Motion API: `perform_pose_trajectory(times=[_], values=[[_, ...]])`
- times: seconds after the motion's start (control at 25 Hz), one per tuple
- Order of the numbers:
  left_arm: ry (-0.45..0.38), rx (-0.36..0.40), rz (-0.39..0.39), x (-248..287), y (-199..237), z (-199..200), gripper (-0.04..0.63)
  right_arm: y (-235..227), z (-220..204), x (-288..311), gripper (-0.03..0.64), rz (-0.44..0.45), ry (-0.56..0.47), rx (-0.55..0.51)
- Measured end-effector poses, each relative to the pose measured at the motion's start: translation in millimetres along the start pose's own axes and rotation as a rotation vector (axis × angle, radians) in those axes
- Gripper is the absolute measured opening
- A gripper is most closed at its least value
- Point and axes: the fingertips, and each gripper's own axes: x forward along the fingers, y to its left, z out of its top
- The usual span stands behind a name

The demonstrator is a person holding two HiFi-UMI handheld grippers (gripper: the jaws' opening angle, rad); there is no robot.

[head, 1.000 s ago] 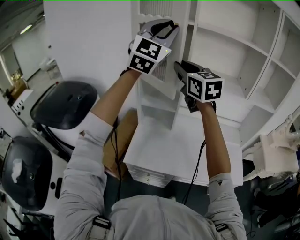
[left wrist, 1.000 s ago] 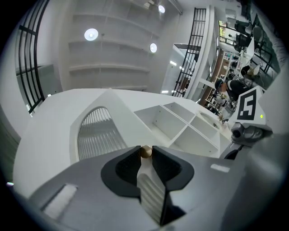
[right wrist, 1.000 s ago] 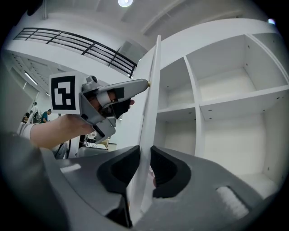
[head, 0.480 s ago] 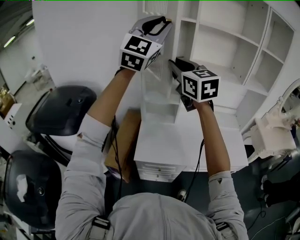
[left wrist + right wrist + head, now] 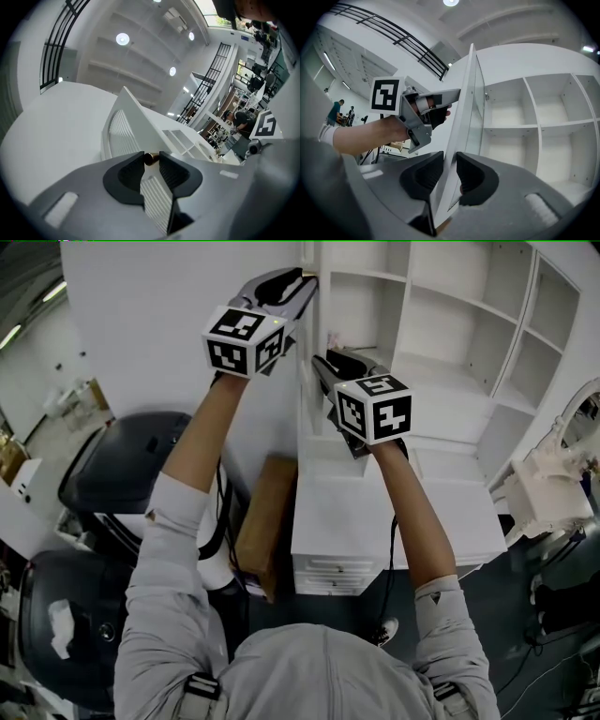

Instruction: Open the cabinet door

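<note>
while jaws open, left gripper (image 5: 303, 278) holds knob (image 5: 150, 159)

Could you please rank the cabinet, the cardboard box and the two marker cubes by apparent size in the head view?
1. Cabinet
2. Cardboard box
3. Left cube and right cube: they look alike, and nearness to the camera enlarges both, so they tie.

Head view: high above, facing steeply down, farthest off
Left gripper view: close, along its jaws, tilted upward
Right gripper view: close, level
Shared: cabinet door (image 5: 308, 399) (image 5: 119, 136) (image 5: 461, 108)
</note>
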Motion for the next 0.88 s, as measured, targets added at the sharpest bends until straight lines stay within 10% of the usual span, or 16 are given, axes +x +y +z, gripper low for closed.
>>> perform_pose_trajectory(times=[0.48,0.88], values=[[-0.051,-0.034,0.022,-41.8,46.8,-7.1,0.1,48.4,9.1,37.0,0.089,0.029,-0.032,0.019],[-0.048,-0.062,0.027,-65.0,5.6,-0.2,0.015,36.2,-0.4,1.1,0.059,0.003,-0.049,-0.034]])
